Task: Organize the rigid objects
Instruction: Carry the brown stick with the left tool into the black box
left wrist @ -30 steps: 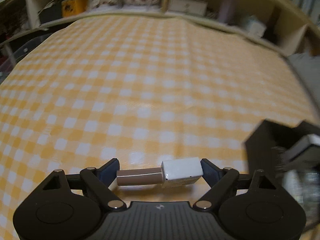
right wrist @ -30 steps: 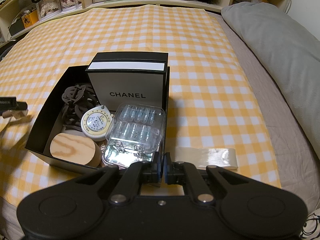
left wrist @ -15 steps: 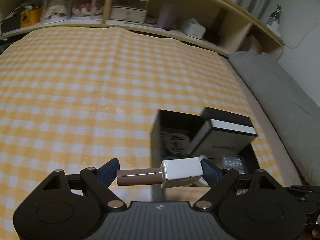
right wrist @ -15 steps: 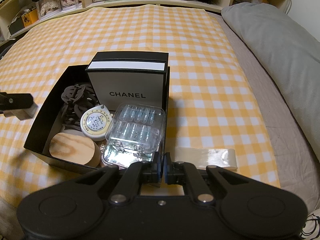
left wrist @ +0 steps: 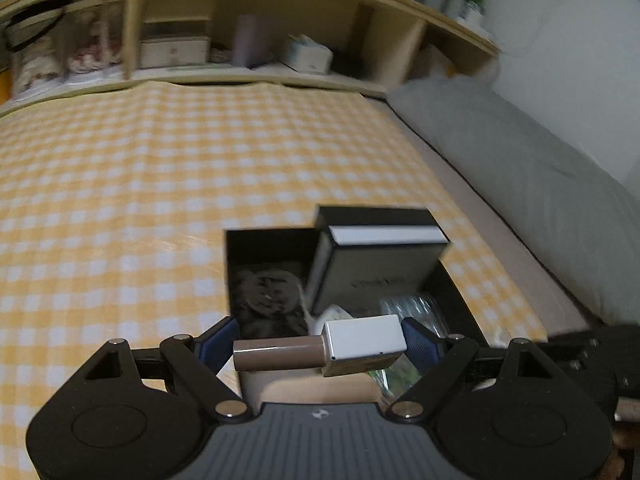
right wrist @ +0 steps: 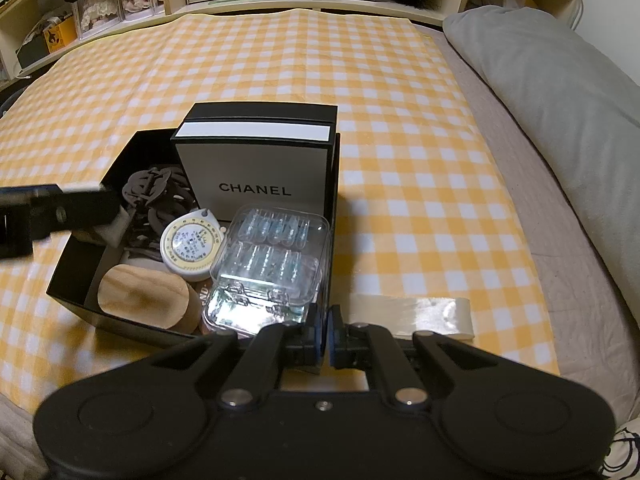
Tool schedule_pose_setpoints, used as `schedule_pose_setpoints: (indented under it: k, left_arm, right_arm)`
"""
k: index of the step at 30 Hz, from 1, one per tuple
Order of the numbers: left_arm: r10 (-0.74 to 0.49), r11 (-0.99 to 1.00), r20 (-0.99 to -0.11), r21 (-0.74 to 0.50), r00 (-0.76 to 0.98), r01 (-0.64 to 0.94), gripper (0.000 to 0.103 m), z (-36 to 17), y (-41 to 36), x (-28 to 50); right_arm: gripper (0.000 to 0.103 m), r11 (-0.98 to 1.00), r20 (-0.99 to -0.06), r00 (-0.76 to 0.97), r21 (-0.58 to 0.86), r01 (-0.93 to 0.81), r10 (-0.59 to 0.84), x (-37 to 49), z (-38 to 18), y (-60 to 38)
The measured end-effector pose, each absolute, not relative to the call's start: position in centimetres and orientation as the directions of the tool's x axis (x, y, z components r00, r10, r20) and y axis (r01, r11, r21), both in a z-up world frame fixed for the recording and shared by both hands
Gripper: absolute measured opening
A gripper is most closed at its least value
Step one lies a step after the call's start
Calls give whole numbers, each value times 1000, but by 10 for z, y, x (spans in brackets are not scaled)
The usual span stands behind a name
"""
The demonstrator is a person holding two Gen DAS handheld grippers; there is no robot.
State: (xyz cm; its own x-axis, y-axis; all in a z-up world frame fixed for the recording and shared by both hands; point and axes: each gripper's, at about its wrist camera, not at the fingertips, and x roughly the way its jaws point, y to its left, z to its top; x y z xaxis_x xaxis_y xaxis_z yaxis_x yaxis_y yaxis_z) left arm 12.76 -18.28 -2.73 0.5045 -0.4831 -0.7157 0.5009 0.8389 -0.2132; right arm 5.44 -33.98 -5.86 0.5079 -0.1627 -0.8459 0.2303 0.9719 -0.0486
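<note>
While the black box on the bed sits nearly full, the left gripper hangs over its near-left corner grasping a small bottle, long axis crosswise, white cap right. Next comes lowering and release. The right gripper is clenched, empty.

blurred: shelf contents, lettering on white box | cut off: left gripper at picture's left edge; wooden block half hidden behind held bottle
</note>
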Motion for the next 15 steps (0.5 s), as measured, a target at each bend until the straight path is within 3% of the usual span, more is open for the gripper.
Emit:
schedule_pose_setpoints:
  k: [8, 15]
  left_arm:
    - [-533, 820, -751, -347, 388, 455, 87, -41, -188, 135]
    - [-539, 805, -773, -355, 335, 476, 87, -51, -196, 127]
  right_arm:
    - [4, 972, -846, 508, -53, 229, -166, 54, -59, -338]
    - [4, 972, -847, 505, -57, 227, -168, 55, -59, -339]
